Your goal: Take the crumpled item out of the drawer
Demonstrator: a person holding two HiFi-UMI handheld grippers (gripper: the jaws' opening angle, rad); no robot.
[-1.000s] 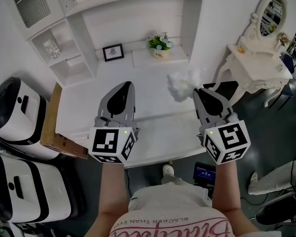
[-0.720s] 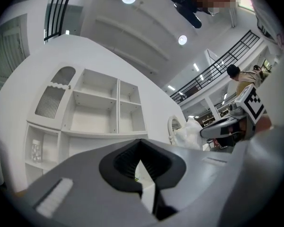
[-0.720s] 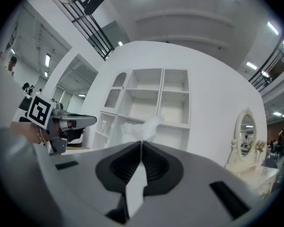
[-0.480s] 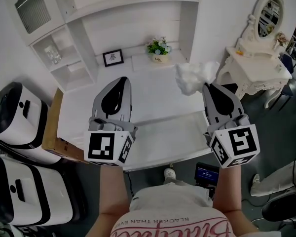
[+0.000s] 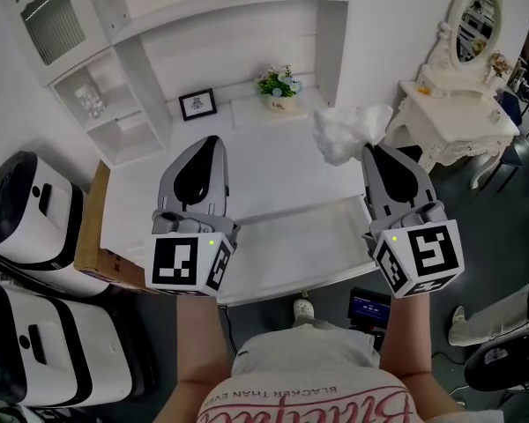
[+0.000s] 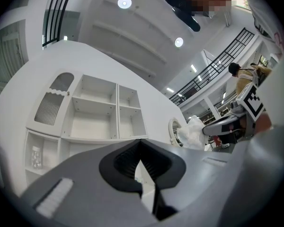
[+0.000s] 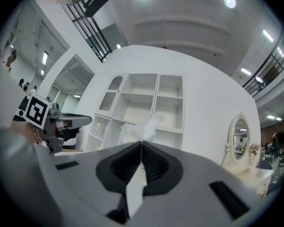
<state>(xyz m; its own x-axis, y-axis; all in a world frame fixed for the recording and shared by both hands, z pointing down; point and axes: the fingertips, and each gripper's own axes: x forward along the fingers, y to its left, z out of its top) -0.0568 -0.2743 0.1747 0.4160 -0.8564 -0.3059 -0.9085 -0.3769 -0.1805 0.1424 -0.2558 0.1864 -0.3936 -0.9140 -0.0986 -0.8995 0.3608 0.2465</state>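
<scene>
The crumpled white item point(image 5: 344, 130) hangs in the air above the right part of the white desk point(image 5: 256, 157), pinched at the tip of my right gripper point(image 5: 371, 149), which is shut on it. In the right gripper view the item point(image 7: 139, 128) sticks out just past the closed jaws of the right gripper point(image 7: 141, 142). The drawer point(image 5: 291, 282) stands pulled out under the desk's front edge. My left gripper point(image 5: 204, 139) hovers over the desk's left part, shut and holding nothing. From the left gripper view the item point(image 6: 191, 132) shows off to the right.
A small picture frame point(image 5: 197, 104) and a flower pot point(image 5: 278, 86) stand at the back of the desk under white shelves. A white dressing table with an oval mirror point(image 5: 458, 104) is at the right. White machines point(image 5: 26, 210) and a wooden board point(image 5: 93, 227) lie at the left.
The right gripper has carried the crumpled item up and a little to the right, away from the drawer. The left gripper has shifted slightly left and stays shut.
</scene>
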